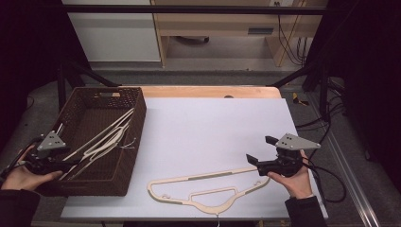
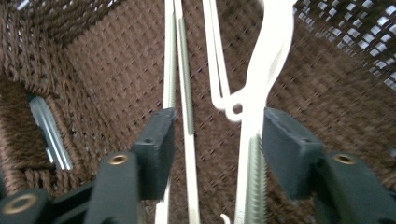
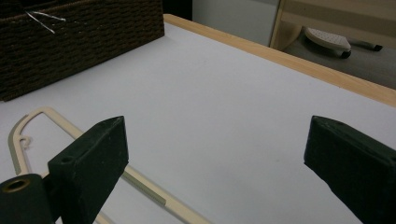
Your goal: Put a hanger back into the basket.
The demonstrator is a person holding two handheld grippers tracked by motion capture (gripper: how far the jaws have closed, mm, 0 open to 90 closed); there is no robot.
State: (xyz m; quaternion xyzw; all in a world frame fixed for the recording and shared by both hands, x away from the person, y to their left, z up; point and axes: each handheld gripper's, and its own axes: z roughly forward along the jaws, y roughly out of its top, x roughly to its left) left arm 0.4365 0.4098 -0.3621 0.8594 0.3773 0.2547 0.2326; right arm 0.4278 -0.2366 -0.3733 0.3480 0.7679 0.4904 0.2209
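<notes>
Left tongs [image 1: 71, 163]: jaws apart inside the brown basket [image 1: 124, 142], with the white hangers [image 1: 101, 142] between them but not squeezed.
Right tongs [image 1: 259, 150]: jaws wide apart, holding nothing, just above the desk near its right edge.
Loose hanger [image 1: 203, 187]: lies flat by the front edge of the desk, its right end close to the right tongs.
Desk [image 1: 208, 127]: white top with a wood strip along the back edge; basket sits at the left edge.
Room: dim, with a grey floor and wood furniture behind the desk.
Left hand [image 1: 21, 177]: low at the basket's front left corner.
Right hand [image 1: 293, 179]: under its tongs, pointing left.
</notes>
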